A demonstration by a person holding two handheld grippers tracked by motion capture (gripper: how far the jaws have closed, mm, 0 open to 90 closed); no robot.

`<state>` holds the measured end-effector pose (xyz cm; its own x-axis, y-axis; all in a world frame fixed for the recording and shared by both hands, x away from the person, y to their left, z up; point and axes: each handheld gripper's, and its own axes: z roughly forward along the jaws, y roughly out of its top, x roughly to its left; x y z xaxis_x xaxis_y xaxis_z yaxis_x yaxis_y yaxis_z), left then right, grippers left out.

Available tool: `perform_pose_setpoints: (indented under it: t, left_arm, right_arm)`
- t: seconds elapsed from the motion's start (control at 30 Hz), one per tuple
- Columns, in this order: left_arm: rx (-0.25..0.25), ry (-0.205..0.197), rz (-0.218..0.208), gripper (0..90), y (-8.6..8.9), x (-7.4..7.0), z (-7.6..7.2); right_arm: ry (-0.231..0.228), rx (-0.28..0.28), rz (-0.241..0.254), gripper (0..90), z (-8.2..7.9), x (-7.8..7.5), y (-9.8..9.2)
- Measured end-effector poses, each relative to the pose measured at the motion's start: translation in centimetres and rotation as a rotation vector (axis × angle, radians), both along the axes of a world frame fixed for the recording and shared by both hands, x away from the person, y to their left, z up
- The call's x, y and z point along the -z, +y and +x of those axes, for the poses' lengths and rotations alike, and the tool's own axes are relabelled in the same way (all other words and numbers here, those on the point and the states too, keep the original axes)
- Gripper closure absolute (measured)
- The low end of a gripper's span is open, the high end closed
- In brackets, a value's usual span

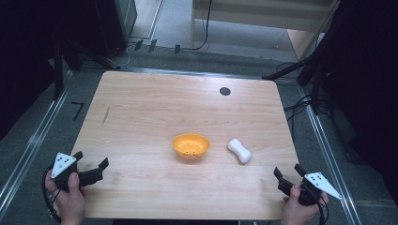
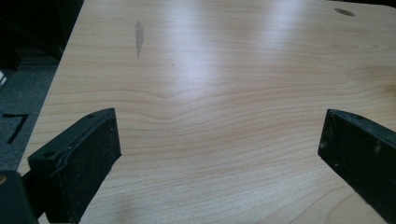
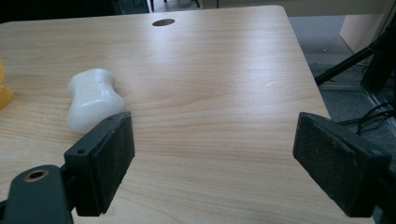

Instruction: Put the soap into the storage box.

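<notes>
An orange bowl (image 1: 190, 146) with small holes in its bottom sits near the middle of the wooden table (image 1: 155, 108). To its right lies a white, waisted, soap-like block (image 1: 239, 150), also in the right gripper view (image 3: 91, 99) just beyond the left jaw. My left gripper (image 1: 90, 165) rests open at the table's front left corner, with bare wood (image 2: 219, 140) between its jaws. My right gripper (image 1: 287, 171) is open at the front right corner, nothing between its jaws (image 3: 212, 158). A sliver of the orange bowl (image 3: 3, 91) shows at that view's left edge.
A round dark cable hole (image 1: 225, 91) is set in the table near its far edge. A dark streak (image 1: 106, 115) marks the wood at far left. Black stands and cables (image 1: 300, 70) crowd the floor to the right; a metal rail (image 1: 28, 150) runs along the left.
</notes>
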<state>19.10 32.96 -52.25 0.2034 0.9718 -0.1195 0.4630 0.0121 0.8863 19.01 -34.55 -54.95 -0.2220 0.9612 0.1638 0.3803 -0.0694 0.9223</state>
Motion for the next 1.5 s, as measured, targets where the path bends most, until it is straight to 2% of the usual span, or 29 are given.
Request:
perform_pose_setpoints:
  t: [0.33,0.43,0.6,0.67,0.7,0.73,0.77,0.8,0.87,0.9,0.93,0.97,1.0,1.17,1.3,1.37,1.4,1.5]
  left_arm:
    - [-0.005,0.0,0.005,0.0,-0.1,0.0,0.0]
    - [-0.003,-0.008,0.009,0.0,-0.1,0.0,0.0]
    - [0.001,-0.001,0.014,0.0,-0.2,0.0,0.0]
    - [0.001,0.0,0.015,0.0,-0.2,0.0,0.0]
    - [0.001,0.0,0.016,0.0,-0.2,0.0,0.0]
    - [0.004,0.0,0.017,0.0,-0.2,0.0,0.0]
    - [0.004,0.0,0.017,0.0,-0.2,0.0,0.0]
    - [0.004,-0.007,0.019,0.0,-0.2,0.0,0.0]
    - [0.006,-0.016,0.03,0.0,-0.4,0.0,-0.1]
    - [0.006,-0.016,0.03,0.0,-0.4,0.0,-0.1]
    - [0.013,-0.01,0.033,0.0,-0.4,0.0,0.0]
    - [0.013,-0.01,0.033,0.0,-0.4,0.0,0.0]
    - [0.012,-0.009,0.029,0.0,-0.4,0.0,0.0]
    - [0.012,-0.004,0.025,0.0,-0.3,0.0,0.0]
    - [0.009,-0.003,0.035,0.0,-0.4,0.0,0.0]
    - [0.008,-0.002,0.038,0.0,-0.4,0.0,0.0]
    - [0.011,-0.003,0.03,0.0,-0.3,0.0,0.1]
    - [0.012,-0.002,0.024,0.0,-0.3,0.0,0.1]
  right_arm:
    - [0.016,-0.007,-0.036,13.6,0.1,0.0,0.4]
    - [0.04,-0.021,-0.03,14.9,0.3,0.0,0.3]
    - [0.079,-0.064,-0.054,16.7,0.9,-0.4,0.4]
    - [0.112,-0.098,-0.088,17.7,1.4,-1.2,0.6]
    - [0.112,-0.098,-0.088,17.7,1.4,-1.2,0.6]
    - [0.149,-0.115,-0.115,18.0,1.7,-1.4,0.7]
    - [0.163,-0.119,-0.124,18.1,1.9,-1.5,0.8]
    - [0.163,-0.119,-0.124,18.1,1.9,-1.5,0.8]
    - [0.219,-0.145,-0.157,18.2,2.4,-1.4,0.8]
    - [0.219,-0.145,-0.157,18.2,2.4,-1.4,0.8]
    - [0.254,-0.161,-0.184,18.2,2.6,-1.5,0.9]
    - [0.254,-0.161,-0.184,18.2,2.6,-1.5,0.9]
    - [0.289,-0.178,-0.198,18.1,2.9,-1.7,0.7]
    - [0.337,-0.198,-0.246,18.1,3.4,-2.8,0.6]
    - [0.36,-0.23,-0.264,18.1,3.9,-3.4,0.7]
    - [0.389,-0.25,-0.289,18.1,4.3,-3.8,1.0]
    - [0.415,-0.273,-0.322,18.1,4.8,-4.2,1.5]
    - [0.44,-0.285,-0.343,18.1,5.2,-4.5,2.0]
